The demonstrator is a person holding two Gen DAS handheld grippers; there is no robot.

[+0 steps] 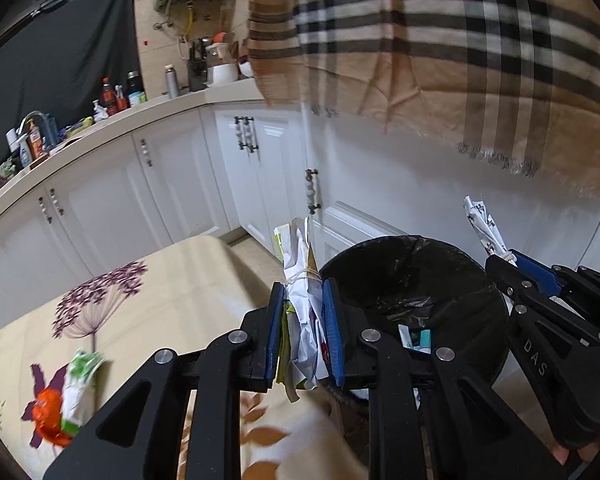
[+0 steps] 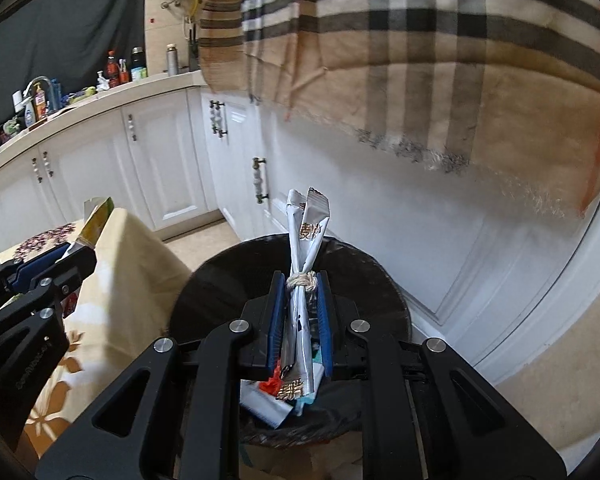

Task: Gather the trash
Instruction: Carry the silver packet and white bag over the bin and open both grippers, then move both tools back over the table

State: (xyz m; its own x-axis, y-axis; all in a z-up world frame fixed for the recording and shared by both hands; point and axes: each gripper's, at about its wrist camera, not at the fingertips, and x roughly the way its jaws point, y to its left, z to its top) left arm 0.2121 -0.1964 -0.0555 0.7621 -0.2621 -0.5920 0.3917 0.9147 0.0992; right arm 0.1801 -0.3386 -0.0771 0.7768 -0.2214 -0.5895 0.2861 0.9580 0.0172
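Note:
My left gripper (image 1: 303, 296) is shut on a tied bundle of white and green paper wrappers (image 1: 300, 280), held at the table's corner just left of the black-lined trash bin (image 1: 480, 304). My right gripper (image 2: 300, 292) is shut on a bundle of silver wrappers bound with twine (image 2: 305, 248), directly over the trash bin (image 2: 388, 296). Several scraps lie in the bin (image 2: 268, 400). Each gripper shows in the other's view: the right gripper (image 1: 500, 260) at the right edge, the left gripper (image 2: 78, 250) at the left edge. An orange, white and green wrapper (image 1: 70, 396) lies on the table.
The table (image 1: 160, 312) has a cream floral cloth and stands left of the bin. White cabinets (image 1: 260, 168) run behind, under a counter crowded with bottles (image 1: 112, 96). A checked beige cloth (image 1: 440, 48) hangs above the bin.

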